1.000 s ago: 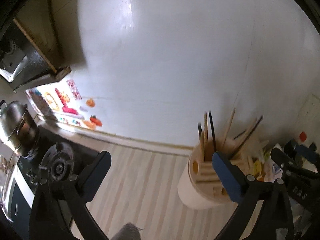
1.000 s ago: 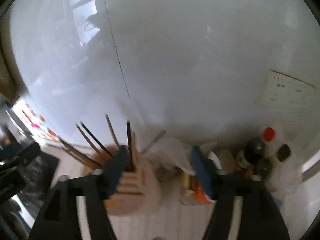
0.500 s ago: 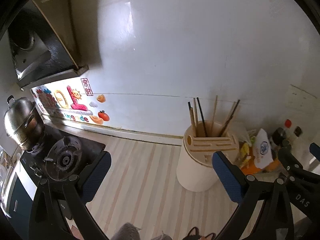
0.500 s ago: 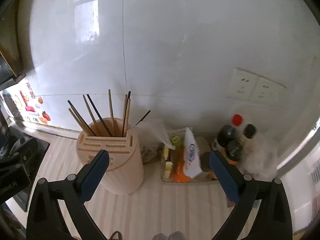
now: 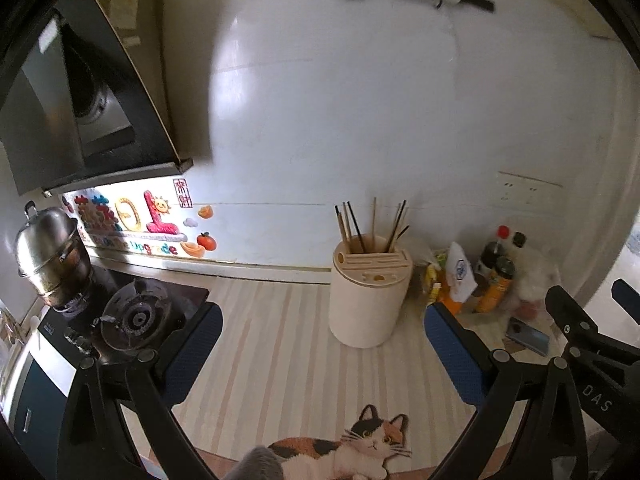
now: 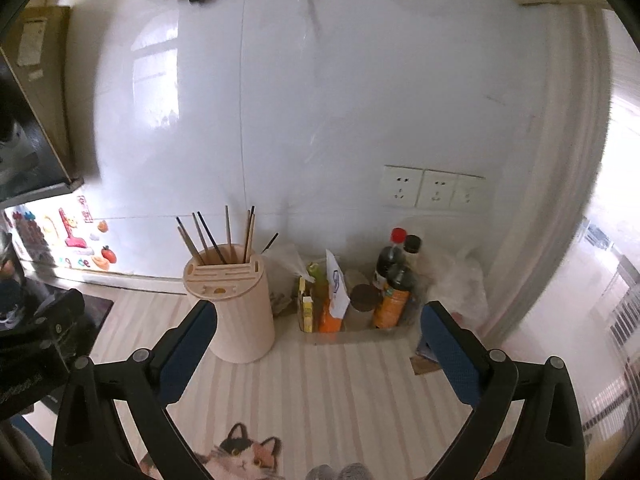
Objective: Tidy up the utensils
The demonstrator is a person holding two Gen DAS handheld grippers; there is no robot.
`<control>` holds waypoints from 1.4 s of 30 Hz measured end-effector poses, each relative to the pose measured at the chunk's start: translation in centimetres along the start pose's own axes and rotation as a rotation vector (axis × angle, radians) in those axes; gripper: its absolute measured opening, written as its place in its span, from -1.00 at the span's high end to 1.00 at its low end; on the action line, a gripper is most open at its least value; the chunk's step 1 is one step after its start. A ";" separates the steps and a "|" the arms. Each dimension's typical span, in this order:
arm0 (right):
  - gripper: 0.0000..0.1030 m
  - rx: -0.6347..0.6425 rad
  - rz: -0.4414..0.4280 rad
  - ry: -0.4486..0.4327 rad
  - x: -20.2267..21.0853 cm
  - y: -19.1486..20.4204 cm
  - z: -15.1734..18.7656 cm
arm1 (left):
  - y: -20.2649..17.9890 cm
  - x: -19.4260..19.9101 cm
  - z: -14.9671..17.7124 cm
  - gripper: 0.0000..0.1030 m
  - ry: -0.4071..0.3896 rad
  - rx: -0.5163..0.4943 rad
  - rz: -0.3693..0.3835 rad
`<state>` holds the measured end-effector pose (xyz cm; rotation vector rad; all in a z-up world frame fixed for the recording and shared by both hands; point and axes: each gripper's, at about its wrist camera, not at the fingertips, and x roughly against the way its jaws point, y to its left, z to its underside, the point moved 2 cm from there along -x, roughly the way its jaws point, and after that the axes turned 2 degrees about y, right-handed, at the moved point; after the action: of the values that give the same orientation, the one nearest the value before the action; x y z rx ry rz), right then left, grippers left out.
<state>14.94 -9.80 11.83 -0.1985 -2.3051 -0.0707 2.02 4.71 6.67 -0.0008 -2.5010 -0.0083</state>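
Both tongs, left (image 5: 322,342) and right (image 6: 318,336), hang spread apart and empty above the striped desk (image 5: 280,344). The utensil holder (image 5: 370,292) stands ahead between them (nearer the right tongs' left finger), its chopsticks (image 5: 372,222) pointing upward against the wall. Since a second ago both have backed away; the holder now looks smaller.

The bottom edge is cutting off the cat mat (image 5: 360,450); the holder (image 5: 370,292) is hiding the chopsticks' (image 5: 374,222) lower ends.
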 end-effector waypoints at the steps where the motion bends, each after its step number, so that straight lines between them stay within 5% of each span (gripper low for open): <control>1: -1.00 -0.005 0.005 -0.011 1.2 -0.2 0.3 | 0.0 0.8 0.2 -1.00 -0.009 -0.001 0.005; 16: -1.00 -0.024 0.023 -0.095 11.6 -1.4 2.7 | 1.2 6.7 2.5 -1.00 -0.071 0.000 0.006; 42: -1.00 0.002 -0.005 -0.050 12.0 -0.3 4.1 | 2.1 6.8 4.0 -1.00 -0.029 -0.006 -0.010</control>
<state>3.89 -8.19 17.92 -0.1952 -2.3550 -0.0668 -5.81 6.79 7.50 0.0089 -2.5305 -0.0199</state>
